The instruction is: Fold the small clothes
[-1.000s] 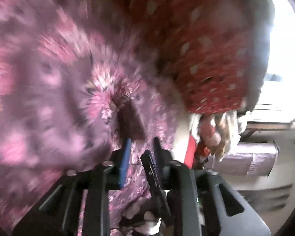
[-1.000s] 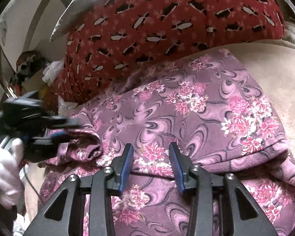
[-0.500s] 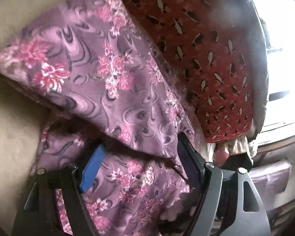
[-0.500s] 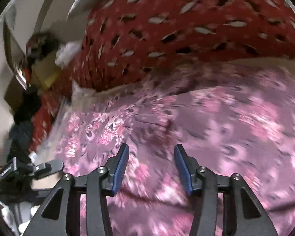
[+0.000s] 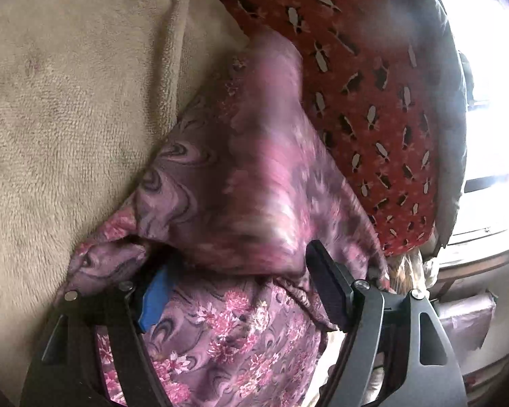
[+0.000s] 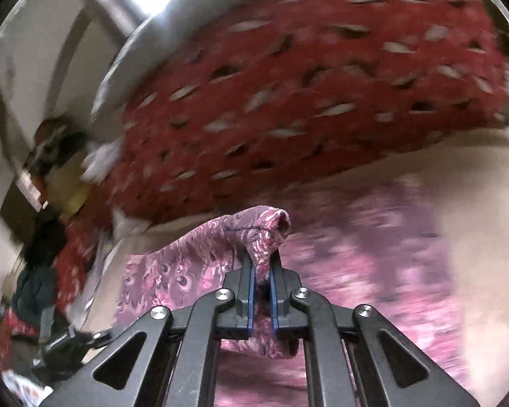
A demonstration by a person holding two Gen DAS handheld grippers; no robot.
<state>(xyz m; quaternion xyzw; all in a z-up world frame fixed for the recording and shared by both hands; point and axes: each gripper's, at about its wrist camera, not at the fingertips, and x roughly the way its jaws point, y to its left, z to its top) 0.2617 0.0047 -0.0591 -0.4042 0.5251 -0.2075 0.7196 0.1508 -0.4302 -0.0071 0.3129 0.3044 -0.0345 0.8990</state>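
A purple floral garment (image 5: 241,183) lies on a beige fleece blanket (image 5: 68,101). In the left wrist view a fold of it is blurred with motion above the flat lower layer (image 5: 234,332). My left gripper (image 5: 241,288) is open wide, its fingers on either side of the cloth, gripping nothing. In the right wrist view my right gripper (image 6: 262,271) is shut on a bunched edge of the garment (image 6: 264,230) and holds it lifted above the rest of the cloth (image 6: 373,254), which is blurred.
A red patterned pillow (image 5: 373,95) with a grey edge lies right behind the garment, also in the right wrist view (image 6: 305,95). A bright window (image 5: 485,118) is at the right. Clutter and the left gripper (image 6: 64,339) sit at the left.
My right gripper has shut on the garment's edge and lifted it. My left gripper stays open, and the cloth's fold has moved across it.
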